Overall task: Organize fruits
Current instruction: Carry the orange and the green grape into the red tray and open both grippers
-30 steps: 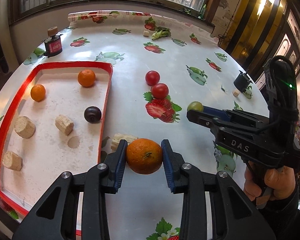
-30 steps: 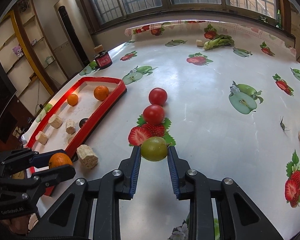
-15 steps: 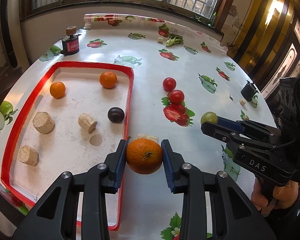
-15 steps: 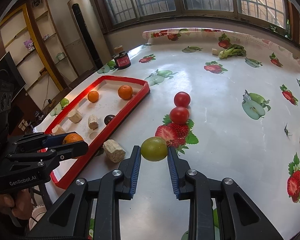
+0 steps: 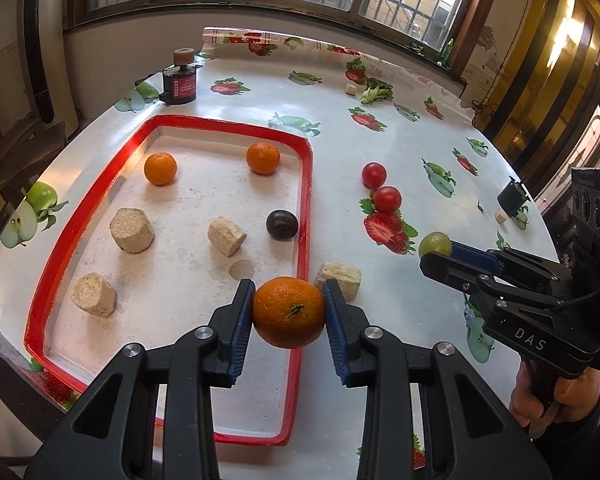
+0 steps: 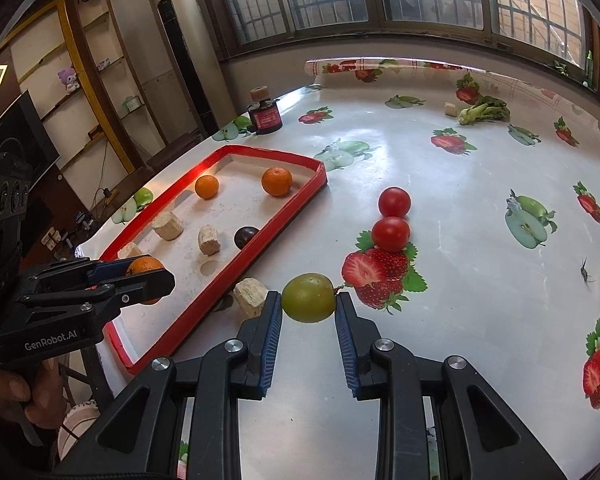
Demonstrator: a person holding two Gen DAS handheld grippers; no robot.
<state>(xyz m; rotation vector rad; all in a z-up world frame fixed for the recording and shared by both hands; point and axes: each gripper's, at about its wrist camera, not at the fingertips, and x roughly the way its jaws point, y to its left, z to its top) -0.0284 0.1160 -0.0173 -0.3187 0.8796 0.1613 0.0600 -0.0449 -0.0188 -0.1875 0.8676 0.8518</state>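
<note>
An orange (image 5: pixel 289 312) is clamped between the blue pads of the left gripper (image 5: pixel 289 314), held in the air over the near right edge of a red-rimmed tray (image 5: pixel 306 184). A second ago it hung over the bare tablecloth to the right of that rim; both hands have since carried their fruit sideways toward the tray, so the orange is now about ready to be lowered in, while the other fruit has farther to go.

The right gripper (image 6: pixel 308 304) is closed on a green fruit (image 6: pixel 308 297), round and grape-like, held above the table (image 6: pixel 440 208) just right of the tray, near a printed strawberry.

Inside the tray lie two more oranges (image 5: pixel 263 157) along the far side, a dark plum (image 5: pixel 282 224) against the right wall, and three pale cork-like blocks (image 5: pixel 132 230). A fourth block (image 5: pixel 338 276) sits on the table, just outside the tray's right wall, behind the held orange.

Two red tomatoes (image 5: pixel 387 199) rest on the table well right of the tray, not yet collected. A small dark jar (image 5: pixel 179 84) stands beyond the tray's far end, and a leafy green vegetable (image 6: pixel 484 112) lies near the window side.
</note>
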